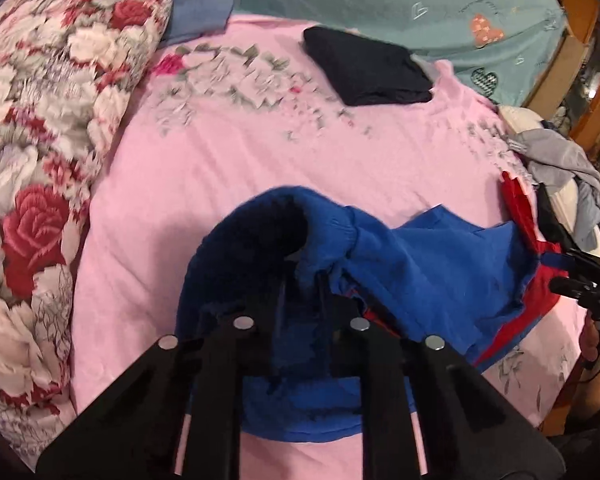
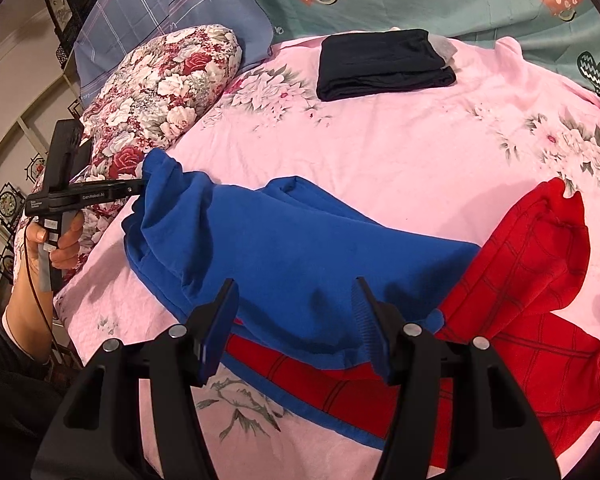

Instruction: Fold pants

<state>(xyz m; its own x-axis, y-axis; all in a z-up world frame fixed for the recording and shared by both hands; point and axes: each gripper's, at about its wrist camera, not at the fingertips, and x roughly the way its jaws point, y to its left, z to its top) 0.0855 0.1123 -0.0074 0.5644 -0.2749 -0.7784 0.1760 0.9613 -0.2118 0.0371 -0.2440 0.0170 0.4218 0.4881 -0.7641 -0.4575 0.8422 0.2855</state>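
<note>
- Two views, left wrist first. Left gripper [image 1: 302, 280] has its fingers pressed together on a bunched blue edge of the pants [image 1: 420, 256]; the cloth swallows the tips, so the pinch itself is hidden, but fabric rises around both fingers and drapes below them.
- Ahead of those fingers lies bare pink bedspread [image 1: 228, 160]; further ahead and to the right sits a folded dark garment [image 1: 368, 68]. Floral pillow [image 1: 40, 128] runs along the left side.
- Right of the fingers the pants stretch away, blue layer over red, towards the right gripper [image 1: 580, 276] at the picture's edge. A heap of loose clothes [image 1: 560, 168] lies beyond it.
- Right wrist view. Right gripper [image 2: 296, 296] hovers with fingers spread, pads apart and nothing between them; the blue leg lies just beyond and below the tips.
- Pants [image 2: 300, 240] lie crumpled across the bedspread [image 2: 380, 148]: blue half to the fingers' left and centre, red web-patterned half [image 2: 540, 280] to their right, red also showing under the blue near the tips.
- Far left, the left gripper [image 2: 140, 188] meets the blue end, with a hand [image 2: 56, 244] on its handle. That end is lifted off the bed.
- Step in hand, by my reading: taking hold of the garment's ends to spread it; no fold made yet.
- Next move likely calls for the right fingers to descend and pinch the near edge, catching both blue and red layers, then both hands drawing apart to flatten.
</note>
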